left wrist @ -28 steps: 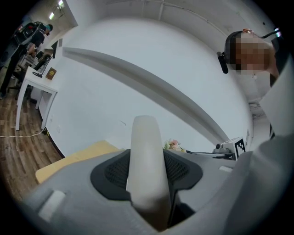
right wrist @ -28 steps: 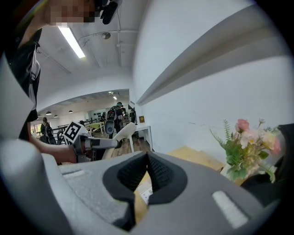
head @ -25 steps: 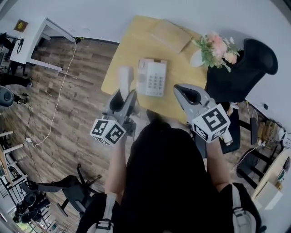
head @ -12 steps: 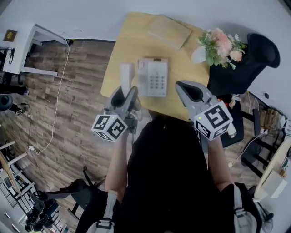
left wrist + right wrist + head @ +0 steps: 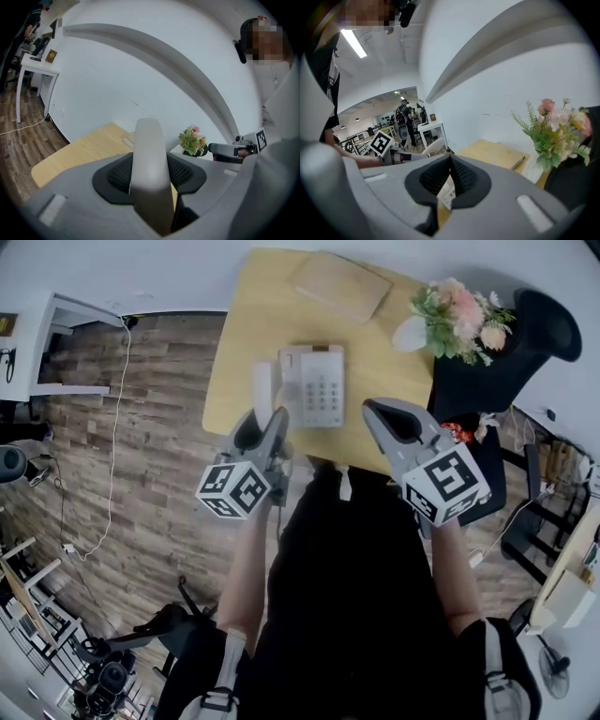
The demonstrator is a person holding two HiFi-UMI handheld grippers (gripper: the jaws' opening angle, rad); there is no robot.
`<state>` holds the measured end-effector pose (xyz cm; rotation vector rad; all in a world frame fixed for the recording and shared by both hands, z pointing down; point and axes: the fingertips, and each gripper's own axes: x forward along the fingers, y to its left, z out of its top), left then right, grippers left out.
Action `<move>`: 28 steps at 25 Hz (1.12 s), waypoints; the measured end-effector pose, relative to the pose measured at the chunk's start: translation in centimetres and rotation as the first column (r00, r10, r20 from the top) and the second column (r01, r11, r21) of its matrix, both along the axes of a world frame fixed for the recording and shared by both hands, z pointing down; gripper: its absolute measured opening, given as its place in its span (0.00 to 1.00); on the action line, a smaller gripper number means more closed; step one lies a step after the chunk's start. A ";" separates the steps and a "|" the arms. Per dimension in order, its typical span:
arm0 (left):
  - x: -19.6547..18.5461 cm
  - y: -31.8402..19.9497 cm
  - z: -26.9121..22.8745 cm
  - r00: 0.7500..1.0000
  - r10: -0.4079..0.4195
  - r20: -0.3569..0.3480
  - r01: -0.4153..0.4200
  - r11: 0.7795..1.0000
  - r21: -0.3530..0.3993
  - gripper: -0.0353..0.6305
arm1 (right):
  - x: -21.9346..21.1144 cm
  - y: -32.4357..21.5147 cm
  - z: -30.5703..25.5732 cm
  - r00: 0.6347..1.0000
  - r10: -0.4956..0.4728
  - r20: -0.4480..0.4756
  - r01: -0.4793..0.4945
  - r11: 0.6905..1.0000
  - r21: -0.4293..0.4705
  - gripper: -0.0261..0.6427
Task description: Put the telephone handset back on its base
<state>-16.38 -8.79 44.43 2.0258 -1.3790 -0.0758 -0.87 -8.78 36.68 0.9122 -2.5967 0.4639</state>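
Observation:
The white telephone base [image 5: 315,385] with its keypad lies on the wooden table [image 5: 375,362]. My left gripper [image 5: 266,420] is shut on the white handset [image 5: 262,388], which it holds upright just left of the base, near the table's left edge. In the left gripper view the handset [image 5: 147,154] rises between the jaws and hides the base. My right gripper [image 5: 384,416] hangs over the table's near edge, right of the base. Its jaws meet at the tips with nothing held, and a piece of the base [image 5: 447,190] shows through them.
A tan board [image 5: 339,285] lies at the table's far side. A flower vase [image 5: 457,320] stands at the far right corner, beside a black chair [image 5: 525,343]. A white desk [image 5: 66,343] and a cable [image 5: 117,446] are on the wood floor to the left.
The head view has shifted slightly. My left gripper still holds the handset just left of the base, and the right gripper has barely moved.

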 end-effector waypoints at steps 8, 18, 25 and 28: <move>0.8 -1.0 2.7 0.999 0.008 0.049 -0.006 0.999 -0.049 0.38 | -0.2 0.0 1.7 1.000 -0.006 -0.007 0.006 1.000 -0.031 0.04; 0.5 -2.5 6.6 0.994 0.011 0.111 0.000 0.994 -0.105 0.38 | 0.1 -0.8 3.0 1.000 0.016 -0.016 -0.017 0.998 -0.061 0.04; 0.9 -3.6 8.6 0.992 0.010 0.123 0.008 0.990 -0.141 0.38 | 0.4 -1.0 3.8 0.999 0.015 -0.031 -0.018 0.996 -0.083 0.04; 1.1 -3.9 9.3 0.992 0.010 0.122 0.008 0.988 -0.152 0.38 | 0.6 -1.0 4.1 0.999 0.017 -0.036 -0.021 0.995 -0.093 0.04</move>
